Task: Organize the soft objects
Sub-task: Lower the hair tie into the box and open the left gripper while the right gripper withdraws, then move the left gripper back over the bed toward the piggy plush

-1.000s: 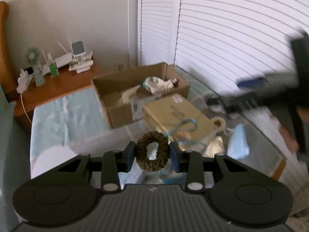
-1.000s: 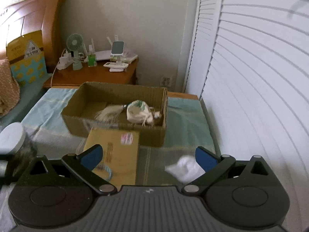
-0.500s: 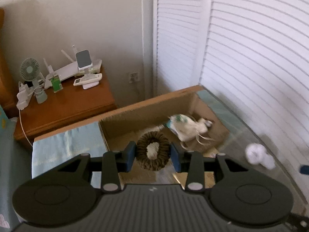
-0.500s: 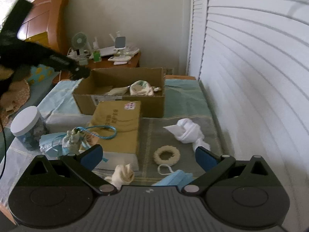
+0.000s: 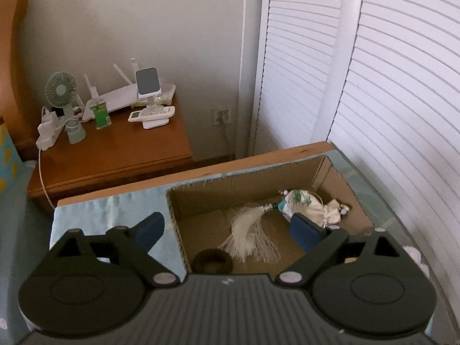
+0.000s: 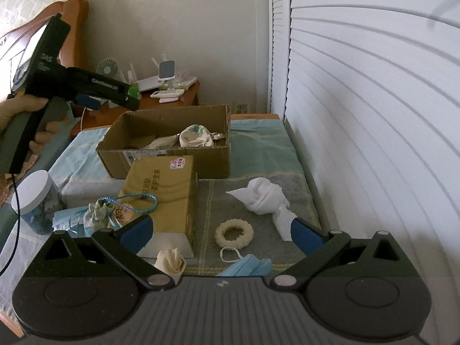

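My left gripper (image 5: 227,231) is open and empty above the near left corner of the open cardboard box (image 5: 325,169). A dark brown scrunchie (image 5: 212,261) lies in the box just below it, partly hidden by the gripper body. A white tassel (image 5: 253,238) and a white pouch (image 5: 307,205) also lie in the box. My right gripper (image 6: 221,234) is open and empty, low over the bed. In front of it lie a cream scrunchie (image 6: 234,233), a knotted white cloth (image 6: 266,199), a blue face mask (image 6: 248,267) and a small cream cloth (image 6: 171,261).
A closed tan carton (image 6: 164,189) lies before the box (image 6: 172,141), with a blue cord loop and small pouch (image 6: 115,210) on its left. A white-lidded jar (image 6: 36,201) stands at the bed's left. A wooden nightstand (image 5: 115,149) with a fan and gadgets stands behind; louvered doors (image 6: 373,115) on the right.
My left gripper has opened and let go of the dark scrunchie, which has dropped into the box. The right gripper has drawn back slightly and stays open.
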`<action>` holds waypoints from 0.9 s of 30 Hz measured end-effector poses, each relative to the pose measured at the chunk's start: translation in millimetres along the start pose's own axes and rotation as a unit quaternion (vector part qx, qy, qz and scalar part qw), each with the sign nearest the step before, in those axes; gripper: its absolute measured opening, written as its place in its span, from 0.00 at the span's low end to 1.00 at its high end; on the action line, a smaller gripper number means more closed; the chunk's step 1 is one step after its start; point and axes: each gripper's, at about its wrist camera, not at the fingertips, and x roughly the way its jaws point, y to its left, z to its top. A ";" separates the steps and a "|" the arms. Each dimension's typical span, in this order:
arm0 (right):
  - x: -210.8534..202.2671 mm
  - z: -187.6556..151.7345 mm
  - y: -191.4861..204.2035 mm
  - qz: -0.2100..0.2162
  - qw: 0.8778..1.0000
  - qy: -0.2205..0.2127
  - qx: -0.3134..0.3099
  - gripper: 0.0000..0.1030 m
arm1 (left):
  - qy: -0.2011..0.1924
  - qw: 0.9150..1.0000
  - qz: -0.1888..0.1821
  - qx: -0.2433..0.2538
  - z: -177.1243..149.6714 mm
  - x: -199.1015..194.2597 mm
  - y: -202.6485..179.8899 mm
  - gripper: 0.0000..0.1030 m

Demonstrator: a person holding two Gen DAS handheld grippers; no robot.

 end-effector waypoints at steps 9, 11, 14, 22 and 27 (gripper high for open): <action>2.0 -6.6 3.3 -0.001 1.000 0.008 -0.013 1.00 | -0.019 1.000 -0.005 0.019 -26.6 -45.0 -11.1 0.94; 1.7 -9.5 4.1 0.000 1.000 0.011 -0.018 1.00 | -0.025 0.999 -0.010 0.025 -36.1 -58.8 -14.9 0.94; -0.3 -15.2 4.4 0.003 1.000 0.010 -0.023 1.00 | -0.035 0.999 -0.013 0.034 -53.3 -78.9 -21.7 0.95; 5.3 -38.6 -0.5 0.004 0.999 0.031 -0.038 1.00 | -0.041 0.998 -0.024 0.031 -118.2 -117.9 -33.5 0.96; 12.2 -59.3 -5.0 0.009 0.998 0.051 -0.039 1.00 | -0.046 0.999 -0.018 0.020 -159.1 -130.8 -35.1 0.96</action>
